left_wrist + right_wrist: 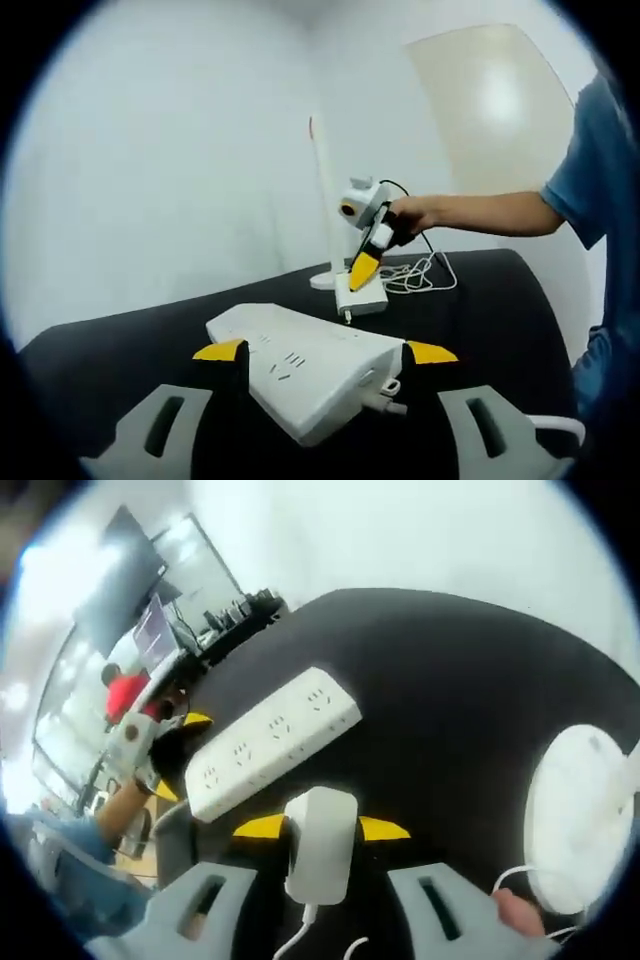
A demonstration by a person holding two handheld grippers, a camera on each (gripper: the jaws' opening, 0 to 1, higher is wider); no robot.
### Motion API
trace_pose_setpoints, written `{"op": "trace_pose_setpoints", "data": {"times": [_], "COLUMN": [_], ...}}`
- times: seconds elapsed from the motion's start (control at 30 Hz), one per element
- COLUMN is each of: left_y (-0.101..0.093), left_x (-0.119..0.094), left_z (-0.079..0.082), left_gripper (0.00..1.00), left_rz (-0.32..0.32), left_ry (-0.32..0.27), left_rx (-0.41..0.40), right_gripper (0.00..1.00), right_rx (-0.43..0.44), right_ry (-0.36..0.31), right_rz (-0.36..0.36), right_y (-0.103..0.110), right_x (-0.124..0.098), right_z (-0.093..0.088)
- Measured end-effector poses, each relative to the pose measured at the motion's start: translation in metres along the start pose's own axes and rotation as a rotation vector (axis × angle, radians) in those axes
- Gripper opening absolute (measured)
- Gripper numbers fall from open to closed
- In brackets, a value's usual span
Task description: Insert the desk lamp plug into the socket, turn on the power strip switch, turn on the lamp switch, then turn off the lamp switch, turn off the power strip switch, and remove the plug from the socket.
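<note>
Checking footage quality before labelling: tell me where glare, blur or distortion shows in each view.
Left gripper view: fisheye bends the black table; the power strip is sharp, the back wall evenly bright. Right gripper view: the window area is blown out upper left, and the plug adapter near the lens looks soft.

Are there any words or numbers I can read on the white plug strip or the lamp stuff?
None can be read.
Power strip: only socket holes show, no letters or numbers.
Plug adapter held in the right tool: plain white face.
Lamp base: plain white.
Screens far behind the table: too blurred to read.
</note>
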State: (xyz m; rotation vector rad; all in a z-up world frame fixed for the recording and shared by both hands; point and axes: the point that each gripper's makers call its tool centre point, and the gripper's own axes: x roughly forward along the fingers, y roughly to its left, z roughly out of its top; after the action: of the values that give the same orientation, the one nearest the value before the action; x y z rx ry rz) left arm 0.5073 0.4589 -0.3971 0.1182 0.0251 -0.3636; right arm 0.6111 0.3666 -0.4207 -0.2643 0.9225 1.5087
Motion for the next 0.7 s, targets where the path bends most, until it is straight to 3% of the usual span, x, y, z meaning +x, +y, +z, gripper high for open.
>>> {"op": "trace_pose_setpoints", "data": {"times": [0.4, 0.7], "left_y": [-0.001, -0.004], "left_x": [-0.001, 0.001], "left_z": [0.002, 0.005], "left_gripper": [0.59, 0.68], "left_rz": [-0.02, -0.023], "left_ry": [-0.014, -0.023], "left_rx": [-0.047, -0.06], "right_gripper": [0.29, 0.32], "right_rx": [-0.027, -0.05], "right_ry": [-0.003, -0.075], "right_rz": [-0.09, -0.148], "right_y": [-0.004, -0.01], "right_x": [-0.01, -0.017], "right_z": [-0.006, 0.008]}}
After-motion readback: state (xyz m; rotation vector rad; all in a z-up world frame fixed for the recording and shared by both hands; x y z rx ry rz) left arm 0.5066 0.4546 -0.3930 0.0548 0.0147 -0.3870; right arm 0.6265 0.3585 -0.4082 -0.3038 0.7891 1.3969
